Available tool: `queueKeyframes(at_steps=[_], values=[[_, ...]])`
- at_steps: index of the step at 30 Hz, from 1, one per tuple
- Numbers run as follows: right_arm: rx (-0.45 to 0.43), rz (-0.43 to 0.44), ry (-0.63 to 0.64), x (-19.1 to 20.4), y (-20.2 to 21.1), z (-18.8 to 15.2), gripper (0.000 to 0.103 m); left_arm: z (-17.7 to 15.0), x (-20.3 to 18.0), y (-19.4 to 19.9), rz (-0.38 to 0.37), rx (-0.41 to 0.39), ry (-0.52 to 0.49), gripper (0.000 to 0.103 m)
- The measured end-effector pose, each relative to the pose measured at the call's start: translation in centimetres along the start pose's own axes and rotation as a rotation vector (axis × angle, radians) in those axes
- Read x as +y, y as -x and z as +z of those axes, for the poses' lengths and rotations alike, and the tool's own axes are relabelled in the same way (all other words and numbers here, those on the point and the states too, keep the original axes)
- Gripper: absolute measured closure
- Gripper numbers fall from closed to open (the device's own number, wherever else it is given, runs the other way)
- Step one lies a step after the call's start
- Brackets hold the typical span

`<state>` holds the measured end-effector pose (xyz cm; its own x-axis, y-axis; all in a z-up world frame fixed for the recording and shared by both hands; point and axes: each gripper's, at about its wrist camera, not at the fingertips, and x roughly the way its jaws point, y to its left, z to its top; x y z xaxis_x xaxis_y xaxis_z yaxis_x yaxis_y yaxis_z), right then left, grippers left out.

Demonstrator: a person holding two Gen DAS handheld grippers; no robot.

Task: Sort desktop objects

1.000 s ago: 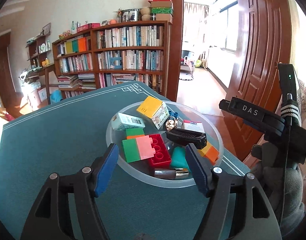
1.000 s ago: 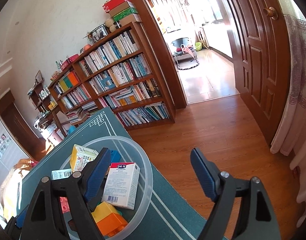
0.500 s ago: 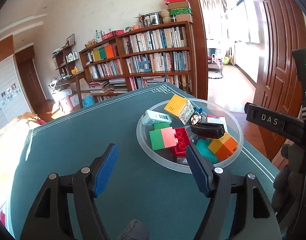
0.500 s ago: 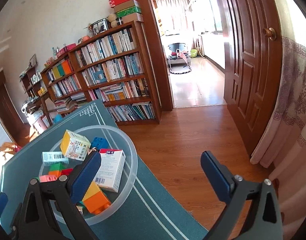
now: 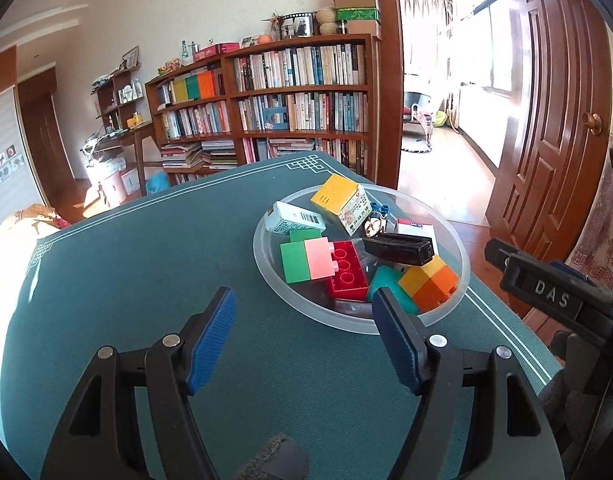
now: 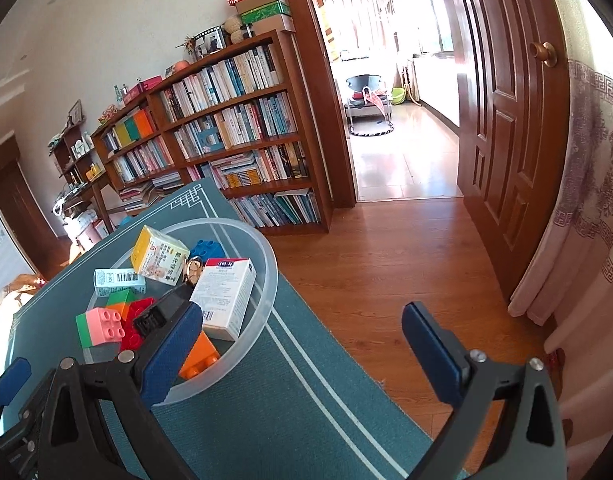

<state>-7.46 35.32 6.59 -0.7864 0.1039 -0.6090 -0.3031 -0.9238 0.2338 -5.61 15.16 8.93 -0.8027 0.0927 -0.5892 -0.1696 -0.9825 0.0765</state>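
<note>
A clear plastic bowl (image 5: pixel 266 256) sits near the right edge of the green table mat (image 5: pixel 126 280). It holds a yellow box (image 5: pixel 338 196), a white-teal box (image 5: pixel 294 220), a green-pink brick (image 5: pixel 306 260), a red brick (image 5: pixel 346 272), a black clip (image 5: pixel 398 246), a yellow-orange brick (image 5: pixel 430 284) and a white box (image 6: pixel 226 296). My left gripper (image 5: pixel 304 308) is open just short of the bowl's near rim, with nothing between its fingers. My right gripper (image 6: pixel 302 316) is wide open and empty at the bowl's (image 6: pixel 272 264) right side. Its left finger overlaps the rim.
The table's right edge (image 6: pixel 346 360) drops to a wooden floor (image 6: pixel 386 260). A tall bookshelf (image 5: pixel 298 92) stands behind the table, next to a doorway with a brown door (image 6: pixel 506 140). A patterned curtain (image 6: pixel 586 200) hangs at the far right.
The right jaws have spread wider and that view has rolled slightly. The left view has drawn back and swung left, so the bowl now lies further ahead and to the right of its fingers.
</note>
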Motion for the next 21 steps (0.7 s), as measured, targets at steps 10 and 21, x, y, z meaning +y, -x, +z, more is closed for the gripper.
queueKeyframes(at_steps=[10, 21], values=[[-0.023, 0.012, 0.196, 3.0, 2.2, -3.8, 0.002, -0.3, 0.2, -0.6, 0.012, 0.023, 0.012, 0.029], [-0.011, -0.03, 0.235, 3.4, 1.8, -4.2, 0.002, -0.2, 0.6, -0.7, -0.001, 0.027, 0.02, 0.029]])
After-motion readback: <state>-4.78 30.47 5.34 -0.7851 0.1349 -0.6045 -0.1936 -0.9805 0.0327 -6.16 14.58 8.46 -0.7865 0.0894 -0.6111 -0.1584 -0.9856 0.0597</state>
